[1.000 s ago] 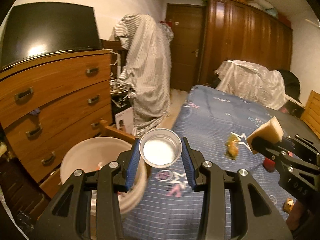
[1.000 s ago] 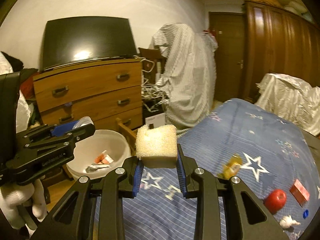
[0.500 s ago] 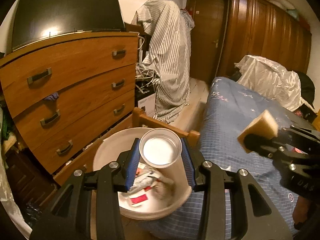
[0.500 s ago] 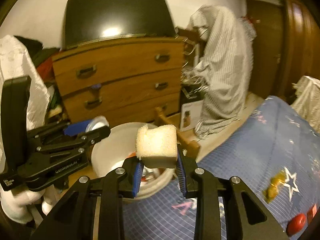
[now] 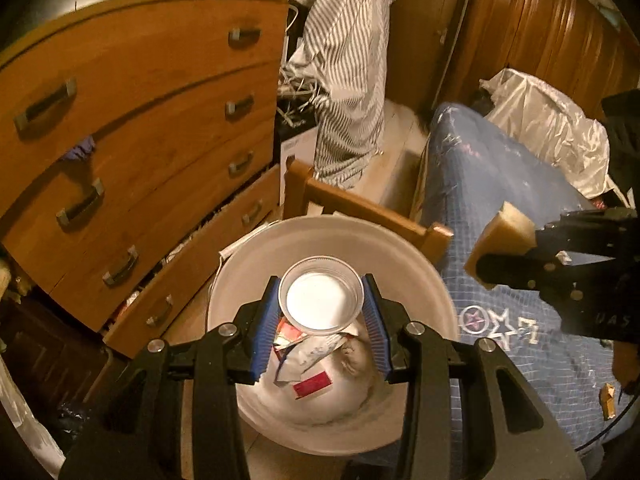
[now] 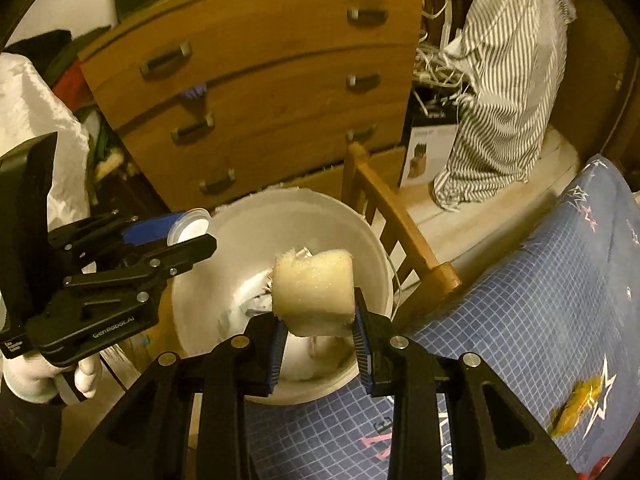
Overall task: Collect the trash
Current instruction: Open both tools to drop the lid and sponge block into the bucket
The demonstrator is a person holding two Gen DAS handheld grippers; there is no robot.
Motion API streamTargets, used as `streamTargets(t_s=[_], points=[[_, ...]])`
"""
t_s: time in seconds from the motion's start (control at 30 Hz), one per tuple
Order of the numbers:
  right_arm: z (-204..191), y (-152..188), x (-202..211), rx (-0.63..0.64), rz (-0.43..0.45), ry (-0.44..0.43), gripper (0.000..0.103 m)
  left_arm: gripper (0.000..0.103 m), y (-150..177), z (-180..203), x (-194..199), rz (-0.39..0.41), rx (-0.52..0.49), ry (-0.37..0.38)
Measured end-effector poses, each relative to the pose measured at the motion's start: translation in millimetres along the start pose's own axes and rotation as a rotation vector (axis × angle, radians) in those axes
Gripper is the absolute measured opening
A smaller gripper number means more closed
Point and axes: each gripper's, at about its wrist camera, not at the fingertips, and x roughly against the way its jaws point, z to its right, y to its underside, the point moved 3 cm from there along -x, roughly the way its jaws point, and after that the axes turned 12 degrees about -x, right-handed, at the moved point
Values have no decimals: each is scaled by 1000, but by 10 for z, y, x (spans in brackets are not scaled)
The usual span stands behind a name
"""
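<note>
Above the white bucket (image 5: 424,276), the left claw (image 5: 322,312) gripped a plastic cup (image 5: 320,300), mouth facing the camera. The right claw (image 6: 316,320) clamped a sponge (image 6: 314,292), long axis crosswise, over the bucket.

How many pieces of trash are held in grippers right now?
2. A clear plastic cup sits clamped in the left gripper and a foam sponge in the right gripper, both above the white bucket.

We see the blue checked star-print bed (image 6: 540,300); a crumpled yellow wrapper (image 6: 576,408) lies at four o'clock.
</note>
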Motion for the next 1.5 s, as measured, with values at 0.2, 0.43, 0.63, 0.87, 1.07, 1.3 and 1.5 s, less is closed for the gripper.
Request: streamTargets(t_s=[0.2,0.43,0.63,0.87,1.07,1.3,1.5], points=[[-12,-25,-325,7,-69,-9,31,39,42,-132,-186,-29,19,4],[-23,-53,-490,9,-82,-15,31,39,41,-196,-279,-41,17,1],[16,-67,-513,6,-84,-16,31,39,32,-236,-330,-44,15,3],[27,-76,-529,6,-82,-16,31,39,36,-226,-346,-46,13,4],[32,-80,-548,4,-83,-15,31,39,41,-228,-346,-47,15,1],[112,-69,-512,-25,-61,-42,44,59,83,-296,-397,-60,35,-26],[153,-60,-492,-41,-51,-50,44,59,80,-288,-391,-59,27,-34]])
